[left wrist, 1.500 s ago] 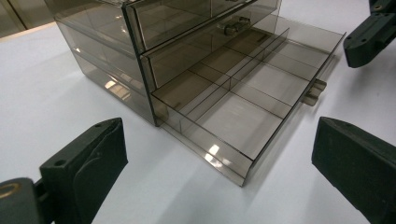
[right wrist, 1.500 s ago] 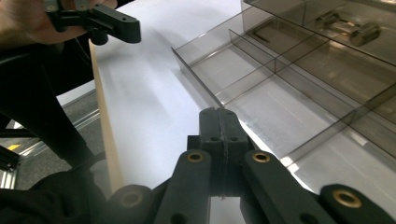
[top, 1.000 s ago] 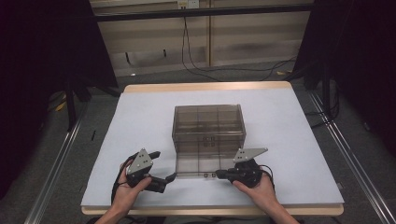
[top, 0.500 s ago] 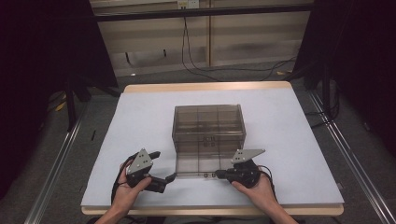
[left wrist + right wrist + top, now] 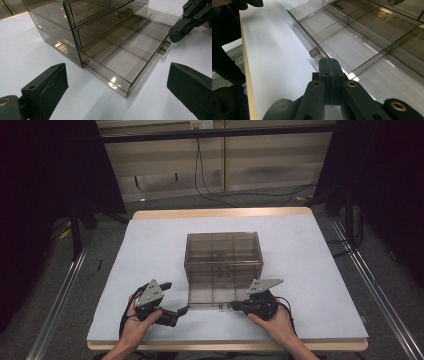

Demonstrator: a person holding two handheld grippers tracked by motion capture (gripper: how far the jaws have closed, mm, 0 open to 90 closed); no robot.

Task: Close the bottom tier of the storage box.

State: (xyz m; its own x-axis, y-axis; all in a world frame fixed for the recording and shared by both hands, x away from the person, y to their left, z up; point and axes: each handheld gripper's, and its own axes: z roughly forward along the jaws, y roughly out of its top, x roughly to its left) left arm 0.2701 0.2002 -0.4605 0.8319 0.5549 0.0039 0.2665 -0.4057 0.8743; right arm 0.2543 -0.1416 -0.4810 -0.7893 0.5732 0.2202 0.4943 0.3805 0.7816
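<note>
Jaws of right gripper (image 5: 329,62) pinched tight on the handle (image 5: 315,53) of the pulled-out bottom drawer (image 5: 120,53) near the table's front edge, left gripper (image 5: 117,82) gaping empty beside it, I'm treating this thin acrylic drawer as light, stiff, slippery, crackable.

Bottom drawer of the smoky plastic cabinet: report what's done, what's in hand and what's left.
Done: the bottom drawer stands pulled well out of the cabinet, its divided compartments bare. In hand: the right gripper is shut at the drawer's front handle; whether it pinches the tab is hard to tell. The left gripper waits open beside the drawer's corner, holding nothing. Left: probably releasing the handle; the upper drawers are closed.
</note>
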